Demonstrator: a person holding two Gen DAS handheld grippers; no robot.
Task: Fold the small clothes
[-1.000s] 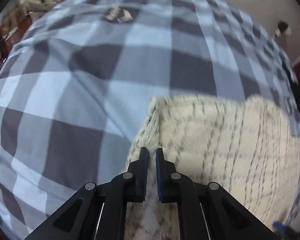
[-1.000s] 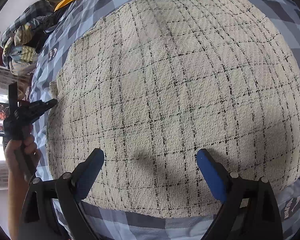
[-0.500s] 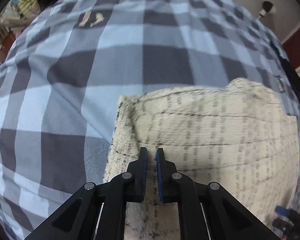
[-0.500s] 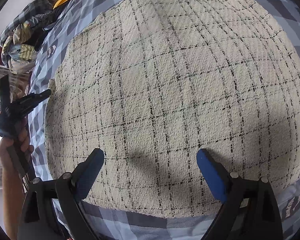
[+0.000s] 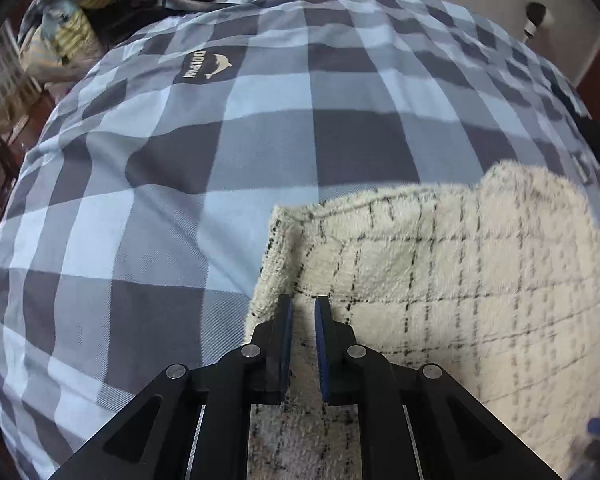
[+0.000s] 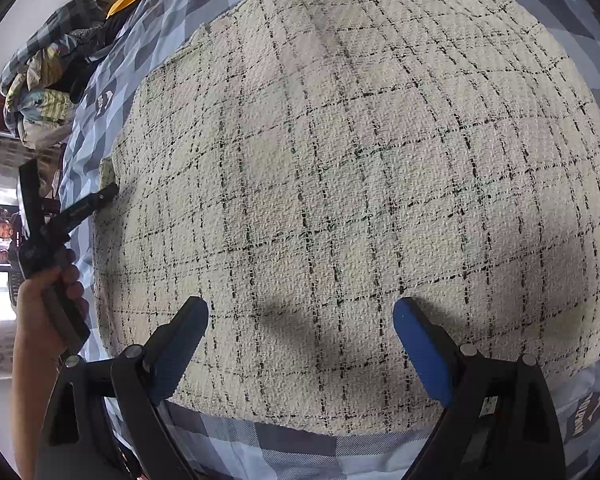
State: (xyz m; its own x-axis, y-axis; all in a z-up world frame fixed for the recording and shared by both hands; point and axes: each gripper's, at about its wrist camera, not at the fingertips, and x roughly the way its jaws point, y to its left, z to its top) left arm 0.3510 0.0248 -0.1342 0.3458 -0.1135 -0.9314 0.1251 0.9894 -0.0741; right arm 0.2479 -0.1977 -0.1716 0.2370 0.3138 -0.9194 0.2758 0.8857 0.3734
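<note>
Tweed garment [image 6: 360, 184] beneath wide right jaws, corner by narrowed left jaws

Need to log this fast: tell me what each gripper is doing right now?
Left gripper: closed, pinching the edge of the cream checked garment.
Right gripper: open, holding nothing, above the garment.

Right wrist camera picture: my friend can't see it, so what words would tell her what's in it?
A cream garment with thin black checks lies spread flat on a blue-and-grey checked bedsheet. The right hand-held gripper hovers over its near edge, jaws wide open. At far left, a hand points the left hand-held gripper at the garment's side edge.
</note>
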